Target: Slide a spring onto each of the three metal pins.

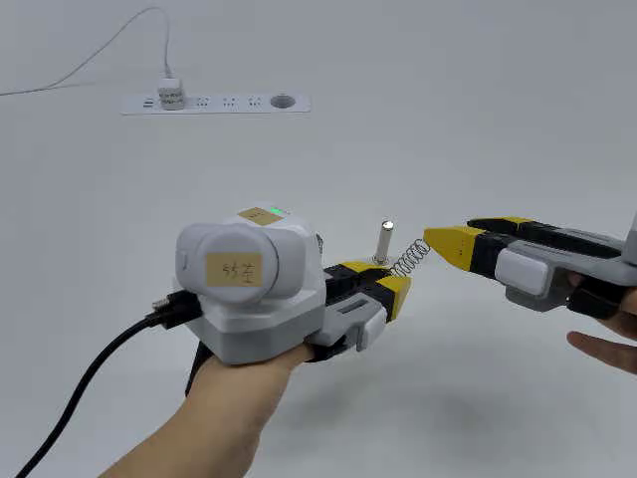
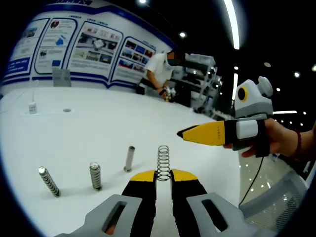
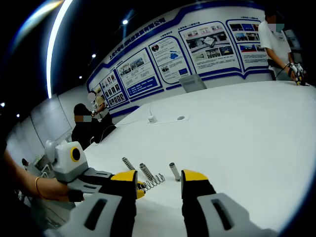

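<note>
Spring (image 2: pixel 163 158) pinched in left gripper (image 2: pixel 163 176) tips, beside bare pin (image 2: pixel 130 159), right gripper (image 3: pixel 160 178) jaws apart nearby.

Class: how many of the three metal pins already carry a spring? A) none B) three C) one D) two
D: in the left gripper view the leftmost pin and middle pin are spring-covered; the rightmost pin is bare, with a spring held in the left gripper.
</note>
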